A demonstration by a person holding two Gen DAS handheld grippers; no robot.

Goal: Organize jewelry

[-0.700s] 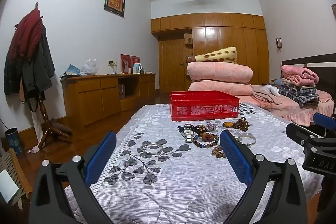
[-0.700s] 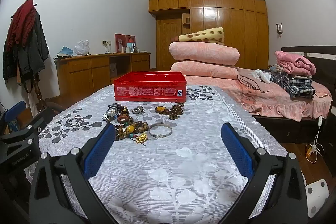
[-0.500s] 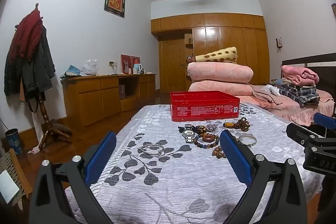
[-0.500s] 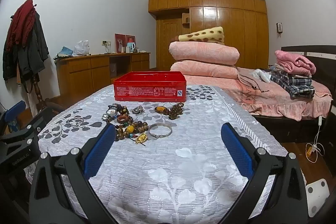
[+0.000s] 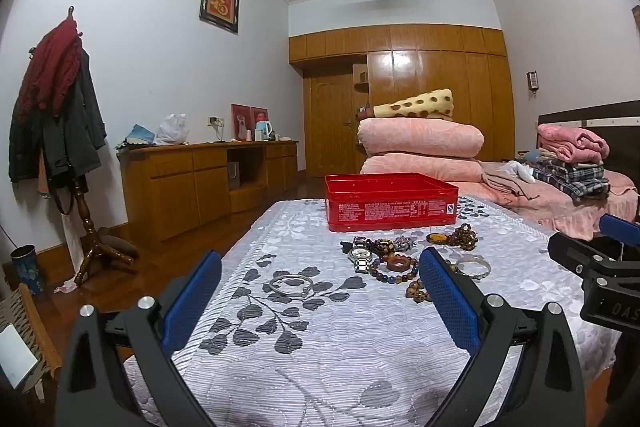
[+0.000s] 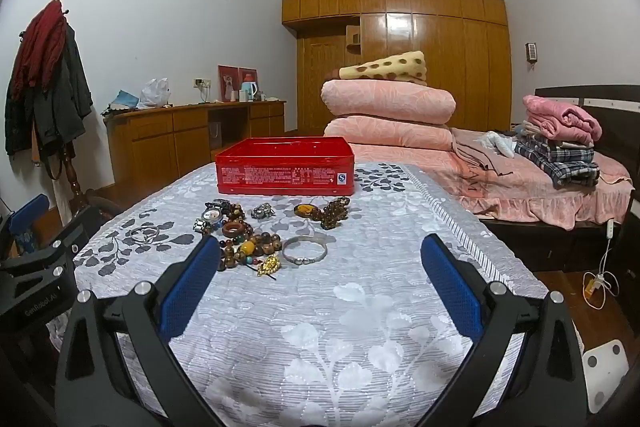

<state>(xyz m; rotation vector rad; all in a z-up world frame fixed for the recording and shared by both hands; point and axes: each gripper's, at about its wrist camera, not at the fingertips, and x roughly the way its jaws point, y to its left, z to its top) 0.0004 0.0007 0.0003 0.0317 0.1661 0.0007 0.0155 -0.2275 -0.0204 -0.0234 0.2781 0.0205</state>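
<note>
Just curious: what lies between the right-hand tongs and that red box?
In the right wrist view, between the right tongs and red box: bare bedspread, then a silver bangle, beaded bracelets and a watch.

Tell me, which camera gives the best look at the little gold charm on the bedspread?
The right wrist view: the gold charm lies in plain sight just ahead of the open right gripper, beside the silver bangle. In the left wrist view, the left gripper's finger hides that spot.

We see bdrm | white walls (image 6: 140,27) | wood wardrobe (image 6: 420,59) at back | sideboard (image 6: 168,143) left | bed (image 6: 540,187) right | coat rack (image 5: 86,187)
</note>
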